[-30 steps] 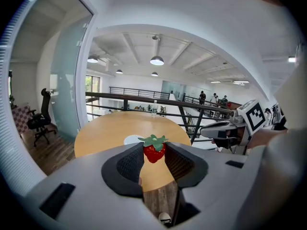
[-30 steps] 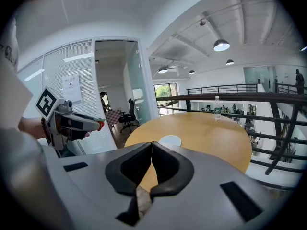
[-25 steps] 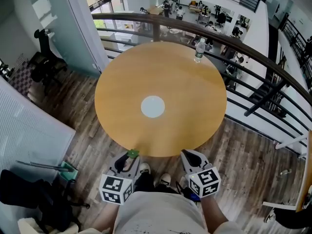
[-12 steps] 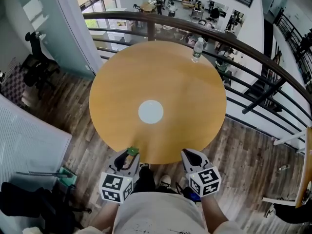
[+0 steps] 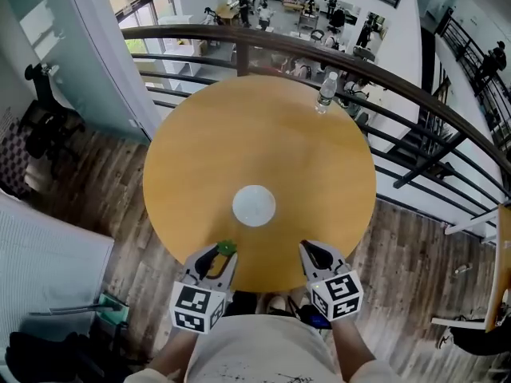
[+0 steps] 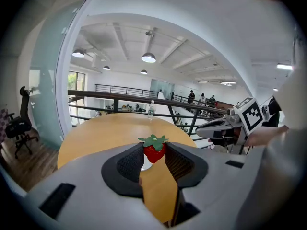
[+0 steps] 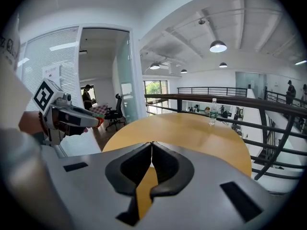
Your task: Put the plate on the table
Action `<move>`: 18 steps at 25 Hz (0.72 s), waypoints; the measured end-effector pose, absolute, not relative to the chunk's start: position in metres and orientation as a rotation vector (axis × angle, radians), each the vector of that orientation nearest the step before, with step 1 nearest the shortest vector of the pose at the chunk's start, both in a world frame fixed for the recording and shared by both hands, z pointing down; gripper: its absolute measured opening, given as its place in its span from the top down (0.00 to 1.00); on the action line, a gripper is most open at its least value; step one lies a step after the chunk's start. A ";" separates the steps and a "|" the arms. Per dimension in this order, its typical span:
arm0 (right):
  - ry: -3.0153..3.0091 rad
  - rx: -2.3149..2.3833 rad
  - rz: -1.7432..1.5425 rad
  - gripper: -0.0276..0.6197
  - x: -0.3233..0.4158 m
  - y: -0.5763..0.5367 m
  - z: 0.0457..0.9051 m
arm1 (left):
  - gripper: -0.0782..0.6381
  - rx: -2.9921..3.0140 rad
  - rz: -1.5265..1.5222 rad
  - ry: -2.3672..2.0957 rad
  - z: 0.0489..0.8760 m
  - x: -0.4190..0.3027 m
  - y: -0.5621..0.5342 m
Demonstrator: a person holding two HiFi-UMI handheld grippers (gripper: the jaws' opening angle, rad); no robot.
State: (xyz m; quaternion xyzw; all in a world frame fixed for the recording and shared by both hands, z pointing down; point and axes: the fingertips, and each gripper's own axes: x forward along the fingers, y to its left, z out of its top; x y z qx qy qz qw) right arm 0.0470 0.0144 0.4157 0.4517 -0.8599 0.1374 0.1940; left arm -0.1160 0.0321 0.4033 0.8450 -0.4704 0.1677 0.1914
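Observation:
A small white plate (image 5: pixel 254 206) lies flat in the middle of the round wooden table (image 5: pixel 239 134). My left gripper (image 5: pixel 224 254) is over the table's near edge, shut on a red strawberry (image 5: pixel 227 247) with a green top. In the left gripper view the strawberry (image 6: pixel 154 150) sits pinched between the pads, and a bit of the plate (image 6: pixel 145 166) shows behind it. My right gripper (image 5: pixel 308 251) hovers at the near edge to the right. Its jaws are shut with nothing between them, and their tips (image 7: pixel 152 145) touch.
A clear water bottle (image 5: pixel 325 92) stands at the table's far edge by the dark railing (image 5: pixel 399 78). Wood flooring surrounds the table. A glass partition (image 5: pixel 72 46) and an office chair (image 5: pixel 44 118) are at the left.
The view has moved toward the table. Both grippers, earlier just short of its near edge, now reach over it and sit closer to the plate. The strawberry stays gripped.

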 end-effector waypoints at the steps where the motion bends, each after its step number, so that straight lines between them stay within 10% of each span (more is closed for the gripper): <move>1: -2.402 1.275 0.369 0.92 0.044 0.008 0.414 | 0.68 2.379 0.472 -1.308 0.403 -0.119 0.026; 18: -2.319 1.337 0.383 0.92 0.036 -0.033 0.410 | 0.68 2.408 0.469 -1.212 0.407 -0.131 -0.026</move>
